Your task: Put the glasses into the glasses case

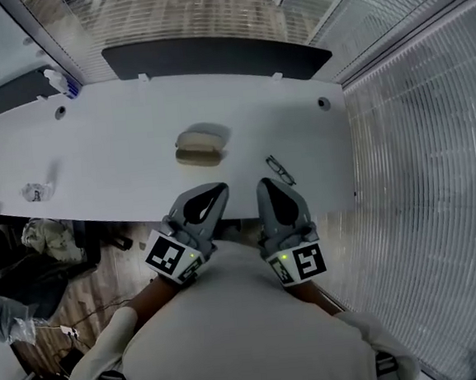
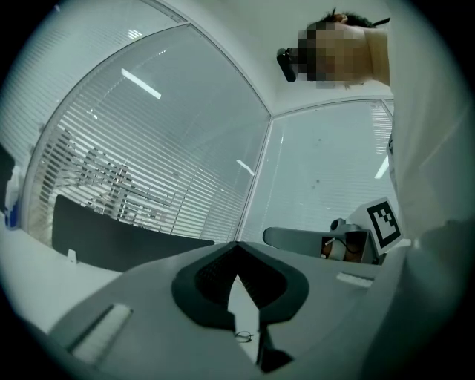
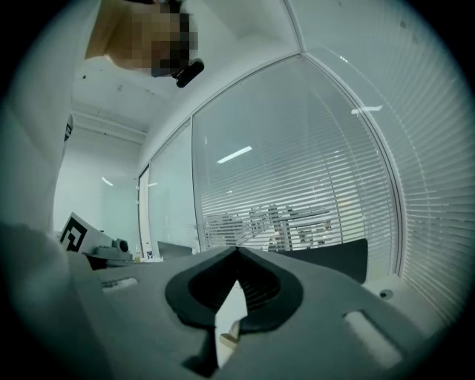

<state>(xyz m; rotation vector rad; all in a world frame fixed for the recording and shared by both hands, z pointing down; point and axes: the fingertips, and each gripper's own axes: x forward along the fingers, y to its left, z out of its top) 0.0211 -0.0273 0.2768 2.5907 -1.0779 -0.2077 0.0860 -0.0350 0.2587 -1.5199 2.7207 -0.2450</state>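
Glasses case [image 1: 200, 147]: a tan clamshell that sat near the middle of the white table [image 1: 118, 146]. It seemed to be slightly ajar, though it was too small in the head view to be sure, and nothing showed inside it.
Glasses [image 1: 279, 170]: lay outside the case on the bare tabletop, to its right and nearer the person, apart from it.
Left gripper [image 1: 213, 189]: jaws closed tip to tip with nothing between them. It was held level above the near table edge, well short of the case.
Right gripper [image 1: 268, 182]: jaws likewise pressed together and empty, just beside the left one, with the glasses a little beyond its tip.
Left gripper view: through the slit below the joined tips a sliver of tabletop showed, with the glasses as a tiny dark outline.
Right gripper view: the same kind of slit showed only a tan corner of the case.
Writing: each gripper's cube carried black-and-white square markers, patterns rather than words. A small bottle [image 1: 61, 81] at the far left corner had a label too small to read.
Hard to make out: a crumpled pale scrap [image 1: 35, 192] at the table's left. The near table edge was covered by the grippers and the person's shirt.
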